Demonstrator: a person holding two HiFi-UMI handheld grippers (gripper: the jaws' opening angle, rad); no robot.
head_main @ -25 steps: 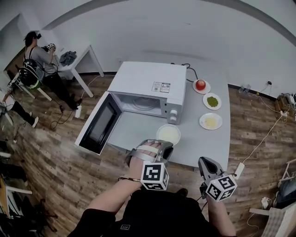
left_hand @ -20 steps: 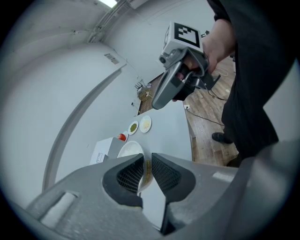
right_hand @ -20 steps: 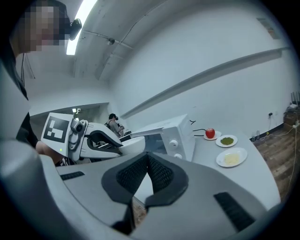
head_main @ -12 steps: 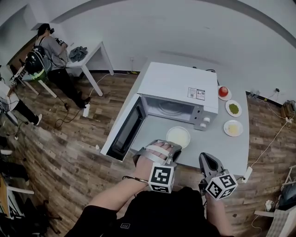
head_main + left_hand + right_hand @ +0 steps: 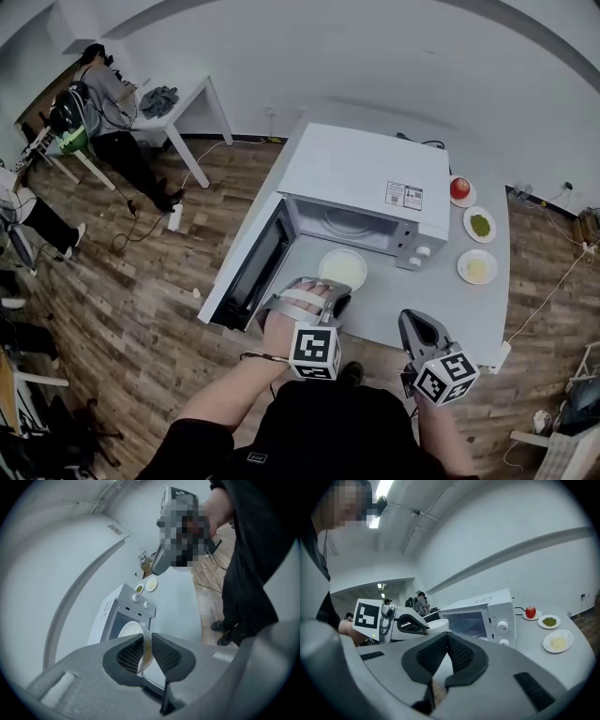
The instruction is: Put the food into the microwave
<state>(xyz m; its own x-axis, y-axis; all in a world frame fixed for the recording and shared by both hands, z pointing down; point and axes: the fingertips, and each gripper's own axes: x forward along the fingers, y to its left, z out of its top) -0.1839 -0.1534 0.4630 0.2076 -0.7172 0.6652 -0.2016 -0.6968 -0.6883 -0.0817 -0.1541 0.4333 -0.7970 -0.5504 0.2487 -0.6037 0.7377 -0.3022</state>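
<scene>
A white microwave (image 5: pixel 375 178) stands on the grey table (image 5: pixel 441 300) with its door (image 5: pixel 248 272) swung open to the left. My left gripper (image 5: pixel 330 298) is shut on the near rim of a white plate of pale food (image 5: pixel 342 265), which hangs just in front of the open cavity. In the left gripper view the plate's rim (image 5: pixel 146 648) is pinched between the pads, with the microwave (image 5: pixel 117 611) beyond. My right gripper (image 5: pixel 415 323) hovers by the table's front edge, shut and empty. In the right gripper view its pads meet at the tips (image 5: pixel 447 639).
Three small plates sit right of the microwave: an apple (image 5: pixel 459 188), green food (image 5: pixel 480 225) and yellow food (image 5: pixel 476 268). A power strip (image 5: pixel 503 354) hangs off the table's right corner. A person (image 5: pixel 94 103) stands at a white table far left.
The left gripper has carried the plate leftward, from in front of the control panel to in front of the open cavity. The right gripper has stayed low by the table edge.
</scene>
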